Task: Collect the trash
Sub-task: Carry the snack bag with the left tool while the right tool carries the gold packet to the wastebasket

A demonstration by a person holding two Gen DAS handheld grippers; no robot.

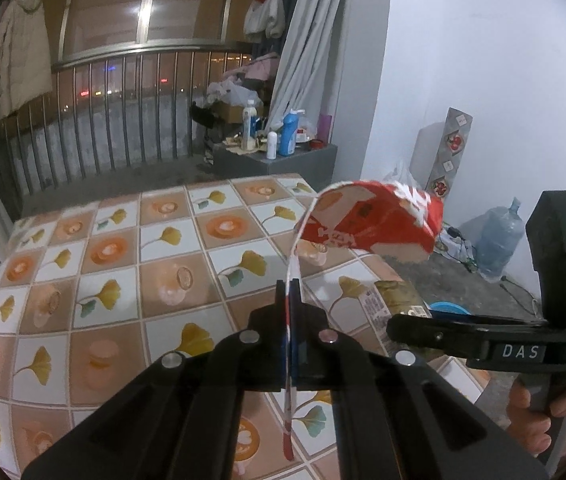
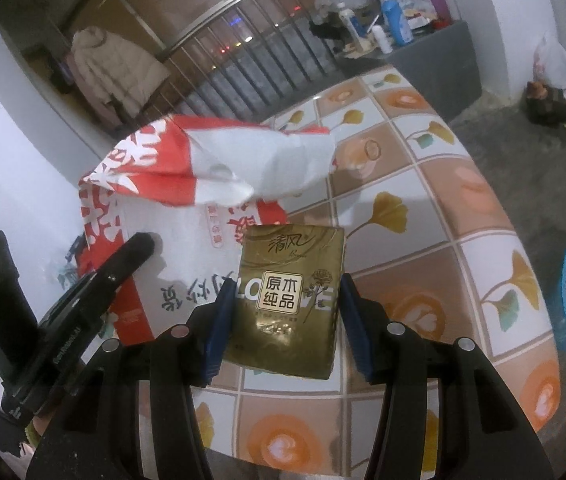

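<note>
Left gripper (image 1: 291, 300) pinched tight on the red-and-white printed plastic bag (image 1: 367, 220); right gripper (image 2: 283, 320) part-open astride a gold tissue packet (image 2: 289, 304).
Packet reads "清风", "原木纯品", "LOVE" — only the right wrist view shows it; "DAS" marks the right gripper in the left view.

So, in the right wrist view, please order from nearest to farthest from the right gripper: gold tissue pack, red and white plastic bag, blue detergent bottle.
1. Gold tissue pack, between the right gripper fingers.
2. Red and white plastic bag, ahead, left.
3. Blue detergent bottle, far back, on the grey ledge.
</note>
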